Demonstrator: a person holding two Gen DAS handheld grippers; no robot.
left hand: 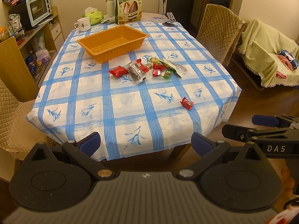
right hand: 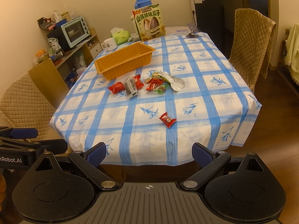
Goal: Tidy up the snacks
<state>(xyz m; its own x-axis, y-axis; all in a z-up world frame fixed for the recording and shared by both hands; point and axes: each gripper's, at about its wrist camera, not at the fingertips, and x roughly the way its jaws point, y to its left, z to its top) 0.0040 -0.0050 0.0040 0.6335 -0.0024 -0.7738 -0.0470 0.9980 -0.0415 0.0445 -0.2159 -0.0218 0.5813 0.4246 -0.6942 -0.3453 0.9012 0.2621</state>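
An empty orange tray (left hand: pixel 112 43) (right hand: pixel 124 61) sits on the blue-checked tablecloth (left hand: pixel 130 102) (right hand: pixel 158 102). A pile of small snack packets (left hand: pixel 147 69) (right hand: pixel 145 85), red, green, silver and clear, lies just in front of it. One red candy (left hand: pixel 186 103) (right hand: pixel 167 119) lies alone nearer the front edge. My left gripper (left hand: pixel 145 143) is open and empty, held before the table's near edge. My right gripper (right hand: pixel 149 154) is open and empty, also short of the table edge. The right gripper shows at the right of the left wrist view (left hand: pixel 261 127).
A large sunflower-seed bag (left hand: pixel 129 7) (right hand: pixel 149 23), a white mug (left hand: pixel 83 24) (right hand: pixel 109 43), a tissue pack (left hand: pixel 93 15) and a thermos (left hand: pixel 110 5) stand at the far end. Quilted chairs (left hand: pixel 218 31) (right hand: pixel 250 46) flank the table. A shelf with a toaster oven (left hand: pixel 37 8) is at left.
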